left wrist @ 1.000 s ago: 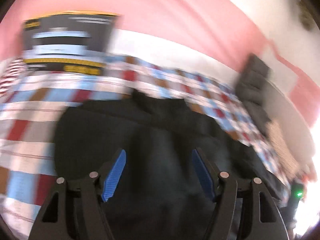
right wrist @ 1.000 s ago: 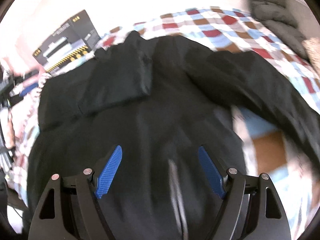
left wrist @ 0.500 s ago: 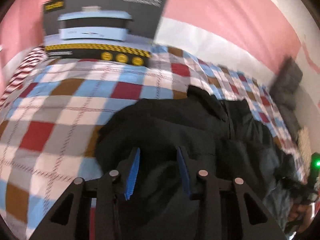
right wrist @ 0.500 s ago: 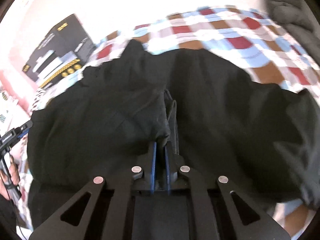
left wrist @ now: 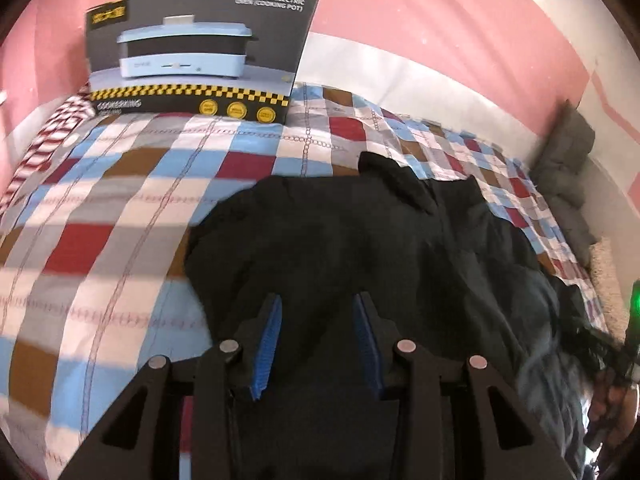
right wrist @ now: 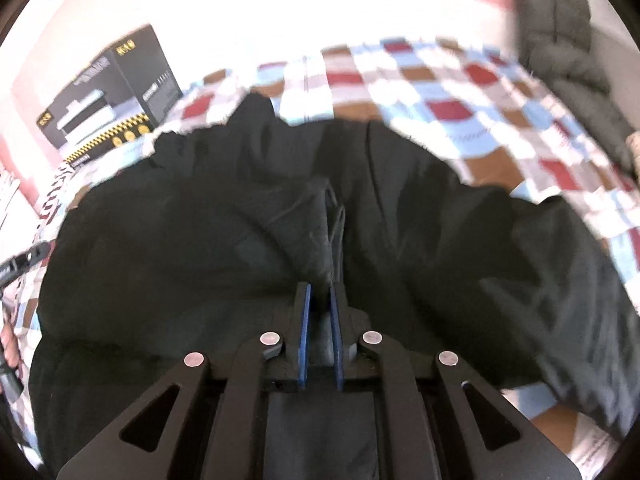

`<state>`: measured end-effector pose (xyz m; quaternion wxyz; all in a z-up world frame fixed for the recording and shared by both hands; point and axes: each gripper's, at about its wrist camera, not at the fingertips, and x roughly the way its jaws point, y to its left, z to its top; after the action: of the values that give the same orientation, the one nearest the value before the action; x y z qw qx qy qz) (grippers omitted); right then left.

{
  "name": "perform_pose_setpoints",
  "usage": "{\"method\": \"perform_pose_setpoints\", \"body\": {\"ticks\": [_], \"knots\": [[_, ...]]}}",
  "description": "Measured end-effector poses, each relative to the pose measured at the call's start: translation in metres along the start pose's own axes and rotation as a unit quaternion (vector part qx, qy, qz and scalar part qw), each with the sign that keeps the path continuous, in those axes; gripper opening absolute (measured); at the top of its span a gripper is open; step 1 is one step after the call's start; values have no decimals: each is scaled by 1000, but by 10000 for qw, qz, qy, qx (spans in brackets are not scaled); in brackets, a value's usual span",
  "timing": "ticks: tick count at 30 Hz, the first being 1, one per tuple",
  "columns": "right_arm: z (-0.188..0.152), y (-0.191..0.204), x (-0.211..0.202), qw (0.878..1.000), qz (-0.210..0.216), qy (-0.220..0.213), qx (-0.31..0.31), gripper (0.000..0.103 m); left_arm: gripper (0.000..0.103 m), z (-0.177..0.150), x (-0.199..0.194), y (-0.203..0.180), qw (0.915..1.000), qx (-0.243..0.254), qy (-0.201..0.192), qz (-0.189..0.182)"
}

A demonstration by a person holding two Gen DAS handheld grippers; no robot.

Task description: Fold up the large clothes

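While right gripper (right wrist: 319, 300) pinches black jacket (right wrist: 200, 240) fabric near cooker box (left wrist: 200, 52), left gripper (left wrist: 316, 320) gapes over it: fold underway; next, left clamps.

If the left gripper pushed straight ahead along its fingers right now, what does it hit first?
Most likely the black jacket: the left gripper has its jaws partly open with dark fabric directly ahead. The checked bedspread lies off to the side. Depth is hard to judge.
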<state>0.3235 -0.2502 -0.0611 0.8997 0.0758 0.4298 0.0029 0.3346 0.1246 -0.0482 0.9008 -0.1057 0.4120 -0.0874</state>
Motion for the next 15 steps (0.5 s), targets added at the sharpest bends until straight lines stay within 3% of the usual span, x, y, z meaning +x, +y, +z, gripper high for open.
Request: {"method": "perform_pose_setpoints", "body": {"ticks": [3, 6, 8, 12, 15], "knots": [[-5, 5, -2, 9999, 136, 16, -20, 9, 39, -24, 11, 4, 9992, 2, 346, 191], [-11, 3, 33, 9982, 92, 598, -9, 10, 39, -36, 28, 7, 9978, 19, 540, 392], [-17, -4, 45, 9965, -17, 828, 63, 16, 39, -35, 28, 5, 9974, -12, 545, 466], [-22, -10, 15, 9973, -16, 718, 122, 17, 39, -35, 9, -5, 9964, 37, 589, 605], [-36, -7, -20, 9987, -13, 517, 22, 17, 39, -49, -21, -12, 9975, 0, 527, 472]]}}
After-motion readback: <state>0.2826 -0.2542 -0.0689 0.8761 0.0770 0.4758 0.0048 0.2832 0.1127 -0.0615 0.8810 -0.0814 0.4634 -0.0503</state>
